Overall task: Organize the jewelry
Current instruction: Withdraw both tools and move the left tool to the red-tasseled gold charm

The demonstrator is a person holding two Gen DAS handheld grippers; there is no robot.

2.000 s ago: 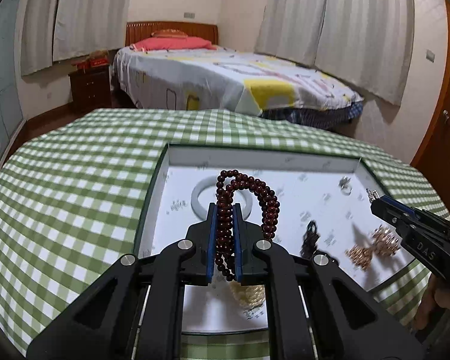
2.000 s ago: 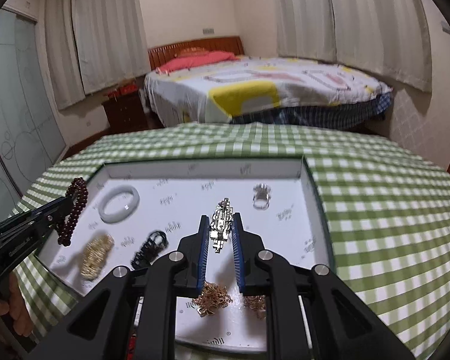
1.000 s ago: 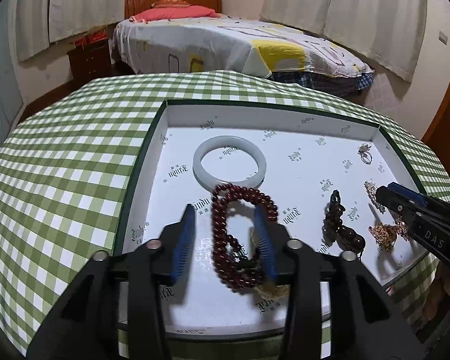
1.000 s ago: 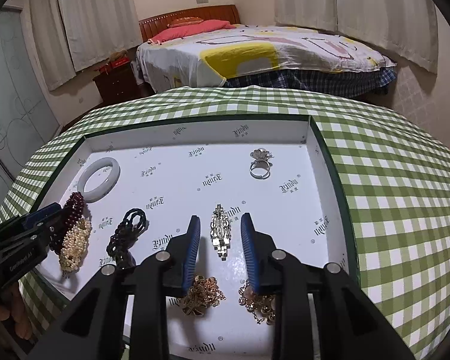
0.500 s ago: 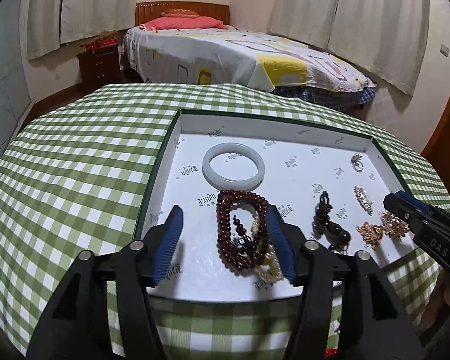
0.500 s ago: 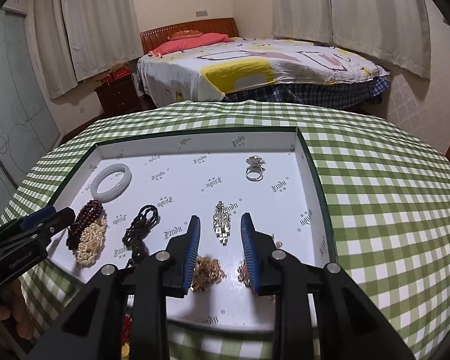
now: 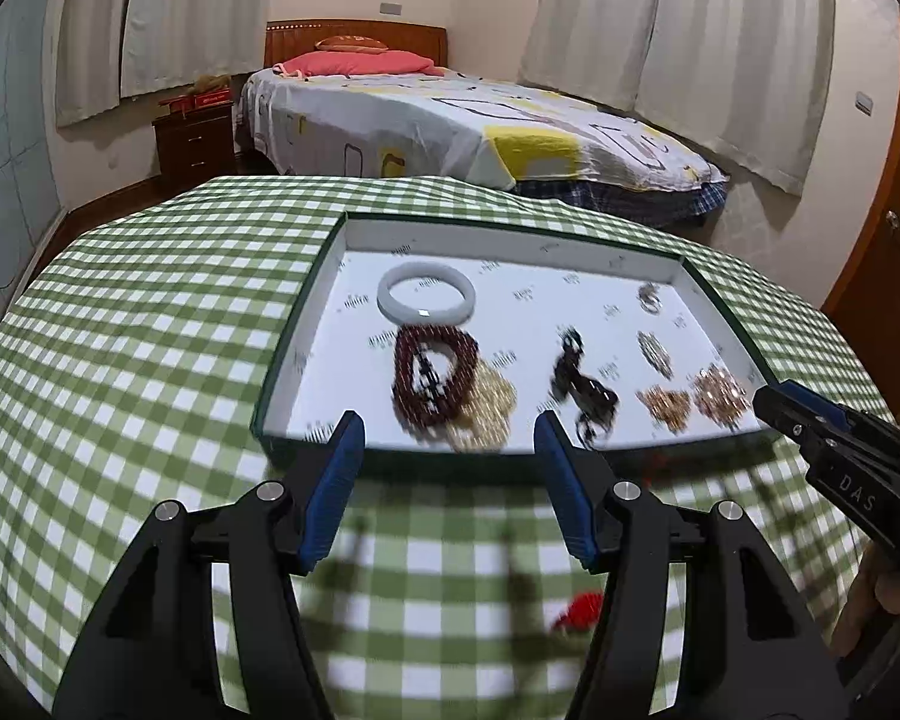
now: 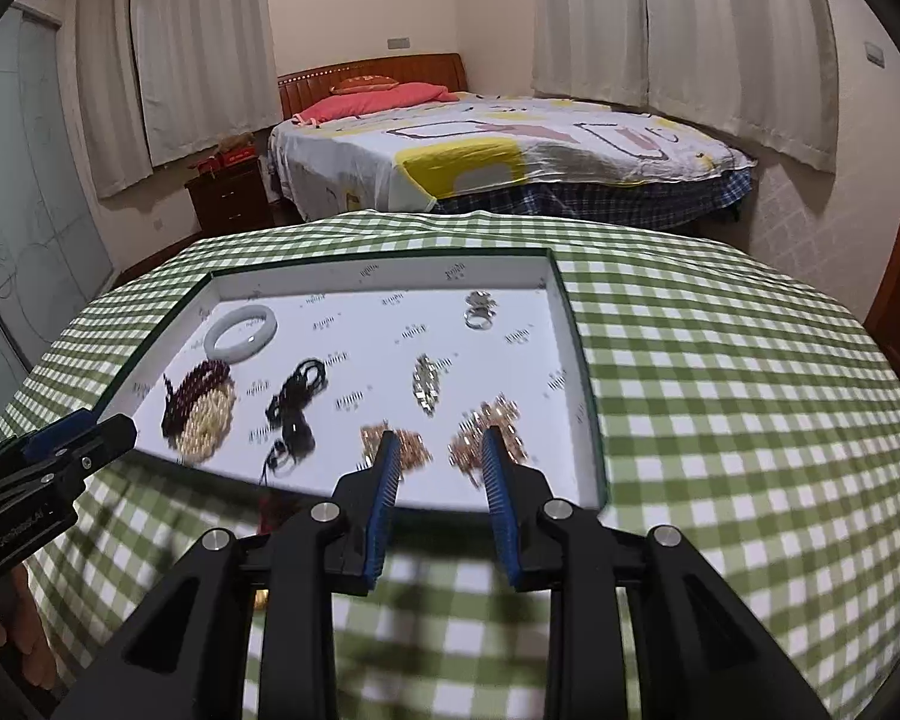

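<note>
jewelry lay sorted in the shallow white green-rimmed tray (image 8: 576, 324): dark red bead bracelet (image 7: 432, 375) resting partly over the pearl strand (image 7: 489, 402), presumably grouped by type. left gripper (image 7: 447, 480) and right gripper (image 8: 441, 483) both gaped wide, empty, near the tray's front edge.

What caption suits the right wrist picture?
Open right tool poised before a white tray of bracelets, a ring and gold chains.
</note>
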